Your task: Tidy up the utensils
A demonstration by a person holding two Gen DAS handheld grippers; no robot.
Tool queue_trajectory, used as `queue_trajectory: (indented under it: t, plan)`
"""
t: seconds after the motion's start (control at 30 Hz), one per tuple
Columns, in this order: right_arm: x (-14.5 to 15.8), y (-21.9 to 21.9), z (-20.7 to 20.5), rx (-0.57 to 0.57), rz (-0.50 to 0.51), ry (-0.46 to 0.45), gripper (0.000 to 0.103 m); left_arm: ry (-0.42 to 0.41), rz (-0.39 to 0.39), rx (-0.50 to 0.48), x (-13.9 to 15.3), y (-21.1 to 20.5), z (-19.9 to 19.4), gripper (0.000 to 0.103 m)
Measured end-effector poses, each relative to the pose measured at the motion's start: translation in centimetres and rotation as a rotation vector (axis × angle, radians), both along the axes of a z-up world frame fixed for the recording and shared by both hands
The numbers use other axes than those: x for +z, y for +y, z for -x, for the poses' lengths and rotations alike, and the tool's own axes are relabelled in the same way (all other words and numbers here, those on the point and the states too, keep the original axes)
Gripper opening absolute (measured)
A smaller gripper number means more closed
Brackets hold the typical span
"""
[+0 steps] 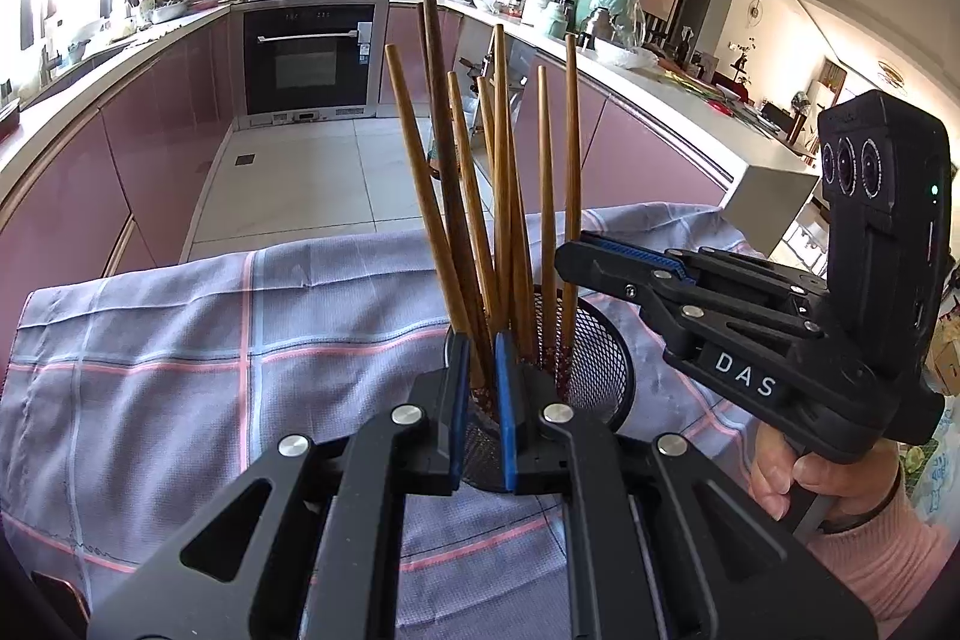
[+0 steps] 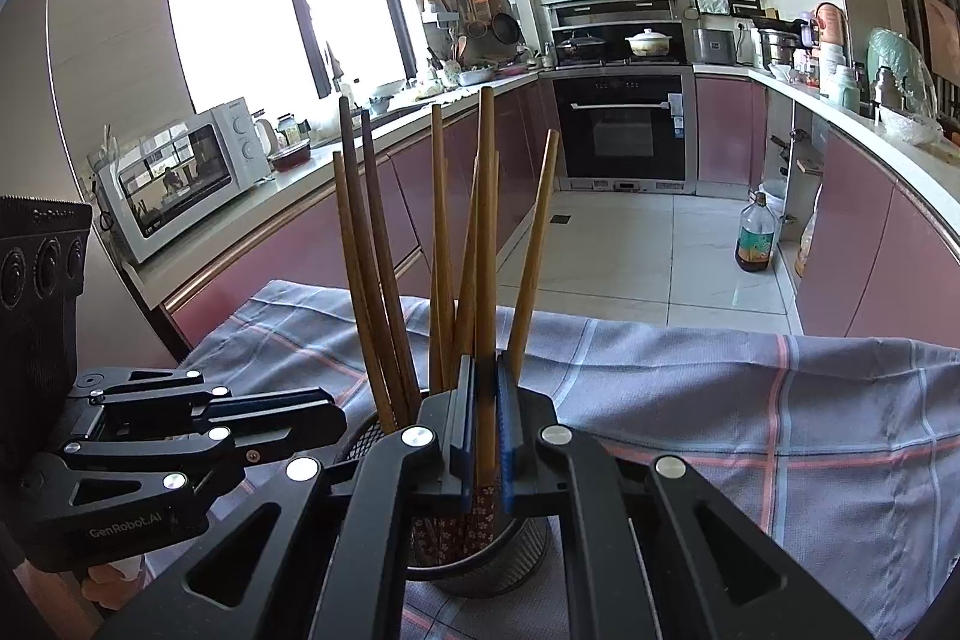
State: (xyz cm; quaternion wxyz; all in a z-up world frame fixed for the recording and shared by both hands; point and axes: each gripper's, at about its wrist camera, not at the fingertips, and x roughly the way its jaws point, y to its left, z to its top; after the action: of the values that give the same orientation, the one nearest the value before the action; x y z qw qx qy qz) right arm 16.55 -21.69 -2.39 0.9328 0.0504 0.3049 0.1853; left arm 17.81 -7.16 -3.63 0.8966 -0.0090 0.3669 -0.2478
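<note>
wooden chopsticks (image 1: 501, 196) standing fanned out in black mesh holder (image 1: 600, 358) on grey checked cloth (image 1: 150, 340) with pink lines. left gripper (image 1: 482, 388) at near rim of holder, blue pads almost together around chopstick shafts, actual pinch not discernible; right gripper (image 2: 486, 430) clamped on one upright chopstick (image 2: 486, 280) above holder. kitchen cabinets and oven (image 2: 624, 124) behind.
</note>
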Motion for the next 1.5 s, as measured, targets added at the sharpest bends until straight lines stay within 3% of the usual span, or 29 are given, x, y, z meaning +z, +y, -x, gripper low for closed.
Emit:
queue_trajectory:
  t: [0.13, 0.2, 0.37, 0.5, 0.6, 0.67, 0.73, 0.83, 0.9, 0.97, 1.5]
  plan:
    - [-0.4, -0.1, 0.2, -0.011, -0.002, 0.006, 0.01, -0.001, 0.005, 0.002, -0.1, 0.0, 0.1, 0.008]
    - [-0.5, -0.2, 0.4, -0.013, -0.002, 0.005, 0.011, -0.009, 0.009, 0.003, -0.1, 0.2, 0.3, 0.013]
    - [-0.5, -0.3, 1.2, -0.026, 0.004, -0.006, 0.029, -0.024, 0.02, 0.03, -0.2, 0.8, 0.8, 0.03]
    - [-0.3, -0.2, 2.4, -0.026, 0.003, -0.022, 0.032, -0.049, 0.001, 0.067, -0.5, 1.5, 1.7, 0.039]
    - [0.1, -0.1, 3.6, -0.027, -0.003, -0.049, 0.047, -0.062, 0.009, 0.092, -0.5, 2.2, 2.5, 0.053]
    - [0.4, 0.1, 4.5, -0.028, -0.001, -0.071, 0.056, -0.08, 0.013, 0.118, -0.5, 2.8, 3.1, 0.071]
    - [0.7, 0.3, 5.6, -0.038, 0.0, -0.101, 0.064, -0.109, 0.005, 0.153, -0.3, 3.3, 4.0, 0.078]
    - [0.7, 0.5, 7.1, -0.055, 0.004, -0.14, 0.08, -0.155, 0.005, 0.203, 0.0, 4.3, 5.5, 0.097]
    - [0.5, 0.5, 8.1, -0.075, 0.009, -0.165, 0.093, -0.187, 0.005, 0.234, 0.1, 5.0, 6.7, 0.097]
    - [0.4, 0.5, 9.0, -0.089, 0.012, -0.191, 0.096, -0.198, 0.001, 0.257, -0.1, 5.5, 7.6, 0.097]
    - [-0.5, 2.5, 13.7, -0.088, 0.027, -0.279, 0.096, -0.342, -0.003, 0.409, 0.8, 8.8, 13.7, 0.097]
